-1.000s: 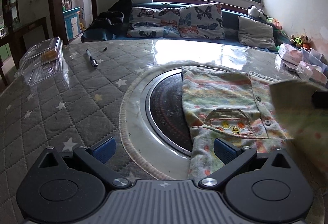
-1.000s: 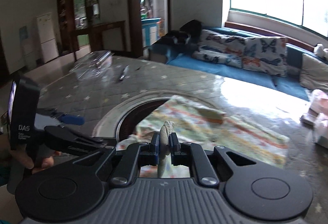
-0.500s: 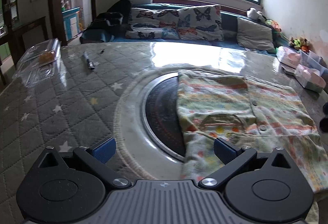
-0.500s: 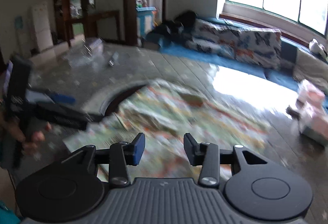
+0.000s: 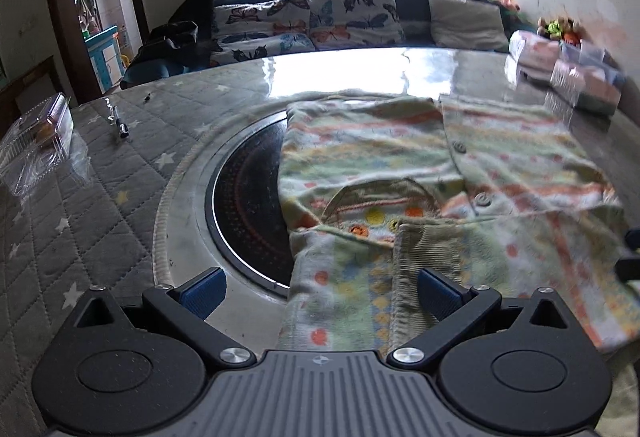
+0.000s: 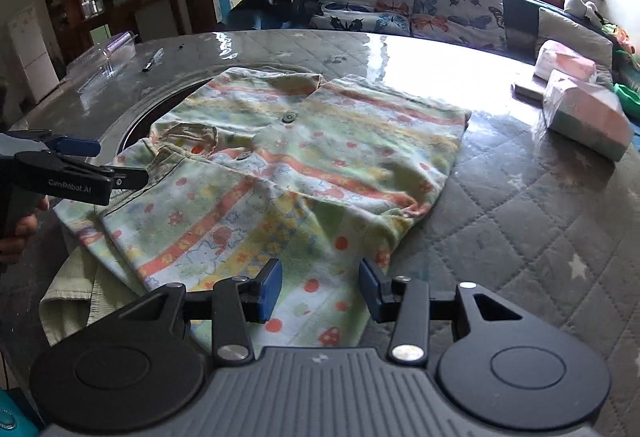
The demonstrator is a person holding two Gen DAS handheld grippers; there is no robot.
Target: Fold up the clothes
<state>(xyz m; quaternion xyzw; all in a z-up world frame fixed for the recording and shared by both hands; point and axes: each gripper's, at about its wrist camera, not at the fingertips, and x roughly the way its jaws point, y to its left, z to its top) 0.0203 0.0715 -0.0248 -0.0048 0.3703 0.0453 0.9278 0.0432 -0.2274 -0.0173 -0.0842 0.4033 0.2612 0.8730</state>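
Note:
A small patterned shirt with pastel stripes, buttons and a chest pocket lies on the round table, partly over the dark centre disc. One sleeve is folded across its near part. It fills the middle of the right wrist view. My left gripper is open and empty, its fingers astride the shirt's near edge and ribbed cuff. It also shows at the left of the right wrist view. My right gripper is open and empty just above the shirt's near edge.
A clear plastic box and a marker pen lie on the quilted table cover at the left. Wrapped tissue packs stand at the right. A sofa with butterfly cushions is behind the table.
My right gripper was shut on a fold of the shirt; it has opened and let the fabric drop flat. The sleeve now lies folded across the shirt. My left gripper has moved in over the near edge.

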